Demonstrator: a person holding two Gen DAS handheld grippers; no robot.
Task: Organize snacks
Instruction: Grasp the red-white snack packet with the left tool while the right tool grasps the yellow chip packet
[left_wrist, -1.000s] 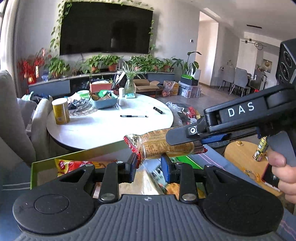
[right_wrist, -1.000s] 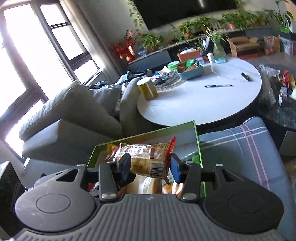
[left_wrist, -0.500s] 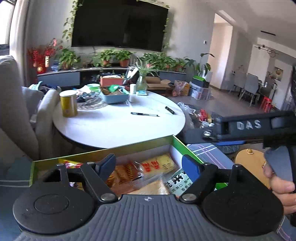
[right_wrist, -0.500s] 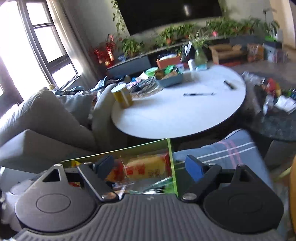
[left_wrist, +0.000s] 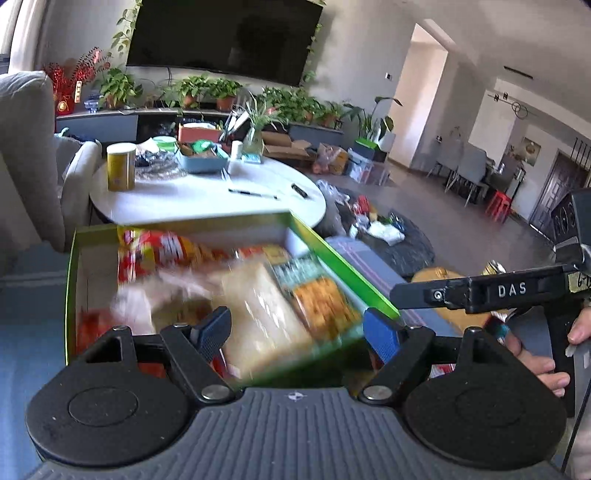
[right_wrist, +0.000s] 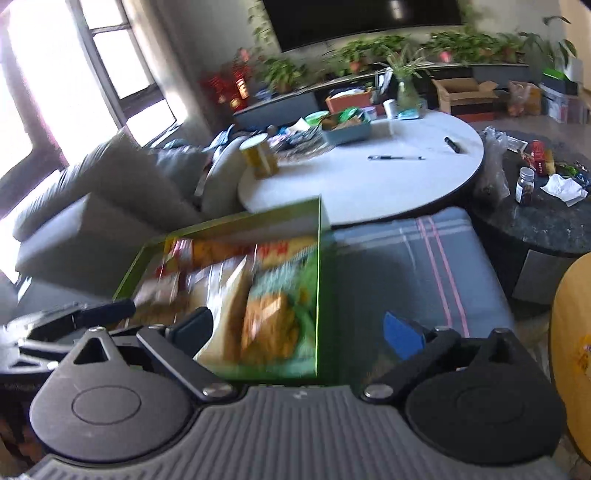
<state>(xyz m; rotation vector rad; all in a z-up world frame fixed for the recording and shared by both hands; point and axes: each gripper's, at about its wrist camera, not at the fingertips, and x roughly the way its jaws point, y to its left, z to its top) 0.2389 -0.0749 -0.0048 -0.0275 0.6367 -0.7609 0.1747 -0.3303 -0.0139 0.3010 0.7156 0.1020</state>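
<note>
Both tongs, left (left_wrist: 297, 334) and right (right_wrist: 295, 330), stand wide apart with nothing gripped, above the green box (left_wrist: 347, 269) where the snack packets (left_wrist: 317, 299) lie. I judge a packet just stowed; next I need another loose snack.

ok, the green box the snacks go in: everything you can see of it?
The green box is a shallow, open-topped rectangular tray with bright green rims and pale inner walls, cardboard by the look. It sits level on a blue-grey cushioned surface, in front of the round white table. It is crowded with snack packets, red, orange and pale, blurred by motion. Both grippers hover above its near end, jaws open, touching nothing.
</note>
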